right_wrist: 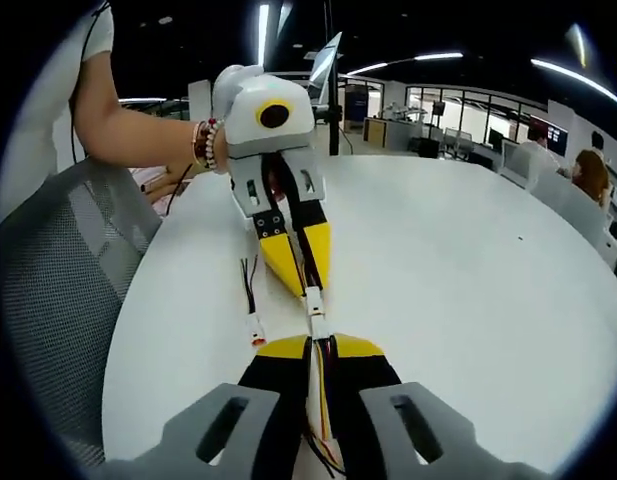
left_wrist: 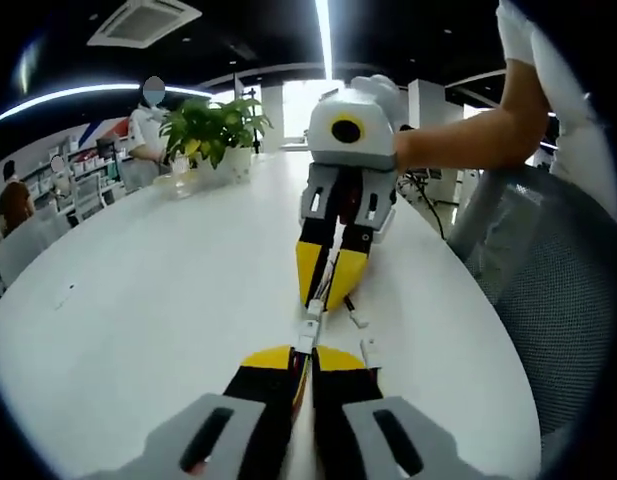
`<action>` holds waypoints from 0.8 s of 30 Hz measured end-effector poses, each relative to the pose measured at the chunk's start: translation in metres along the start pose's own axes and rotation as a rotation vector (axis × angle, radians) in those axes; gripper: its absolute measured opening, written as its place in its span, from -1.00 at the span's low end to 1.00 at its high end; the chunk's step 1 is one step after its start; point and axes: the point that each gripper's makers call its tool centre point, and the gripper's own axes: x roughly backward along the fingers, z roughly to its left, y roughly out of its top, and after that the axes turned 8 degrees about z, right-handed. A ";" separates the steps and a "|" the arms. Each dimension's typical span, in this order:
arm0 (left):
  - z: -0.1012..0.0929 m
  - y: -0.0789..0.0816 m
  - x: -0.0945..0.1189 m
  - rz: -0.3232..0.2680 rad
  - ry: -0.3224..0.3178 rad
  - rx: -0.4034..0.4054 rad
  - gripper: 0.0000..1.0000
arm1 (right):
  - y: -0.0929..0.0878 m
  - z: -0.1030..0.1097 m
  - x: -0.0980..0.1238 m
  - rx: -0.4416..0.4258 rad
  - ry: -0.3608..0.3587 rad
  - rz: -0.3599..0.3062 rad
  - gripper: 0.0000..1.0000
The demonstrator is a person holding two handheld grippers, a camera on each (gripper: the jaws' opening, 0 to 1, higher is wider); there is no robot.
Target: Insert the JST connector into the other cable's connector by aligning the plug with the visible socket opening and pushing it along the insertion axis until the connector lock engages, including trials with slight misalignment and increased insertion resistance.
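Note:
My left gripper (left_wrist: 303, 352) is shut on a wired white JST connector (left_wrist: 310, 325) that sticks out past its yellow jaw tips. Facing it nose to nose just above the white table (left_wrist: 168, 300), my right gripper (left_wrist: 326, 292) is shut on the other cable. In the right gripper view, my right gripper (right_wrist: 320, 346) clamps red and yellow wires. The white connector (right_wrist: 315, 300) bridges the short gap to the left gripper (right_wrist: 306, 272). The two connector halves meet in line; I cannot tell whether the lock is engaged.
A spare cable with a white connector (right_wrist: 255, 330) lies on the table (right_wrist: 468, 260) beside the grippers, with loose connectors (left_wrist: 367, 348) close by. A potted plant (left_wrist: 213, 130) stands at the far edge. A grey mesh chair (left_wrist: 548, 290) and a person's forearm (left_wrist: 458, 135) border the table.

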 end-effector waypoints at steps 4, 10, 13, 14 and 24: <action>0.000 0.001 0.000 -0.004 -0.004 0.001 -1.00 | -0.003 0.001 -0.002 0.002 0.007 0.012 -0.90; -0.005 -0.002 -0.003 0.018 -0.018 -0.013 -1.00 | -0.005 0.000 -0.002 0.007 0.002 0.027 -0.90; -0.005 -0.003 -0.004 0.029 -0.018 -0.018 -1.00 | -0.006 0.002 -0.003 0.009 0.008 0.035 -0.90; -0.005 -0.003 -0.004 0.030 -0.020 -0.019 -1.00 | -0.006 0.002 -0.004 0.011 0.009 0.041 -0.90; -0.006 -0.005 -0.004 0.040 -0.022 -0.018 -1.00 | -0.008 0.005 -0.006 0.016 0.017 0.061 -0.90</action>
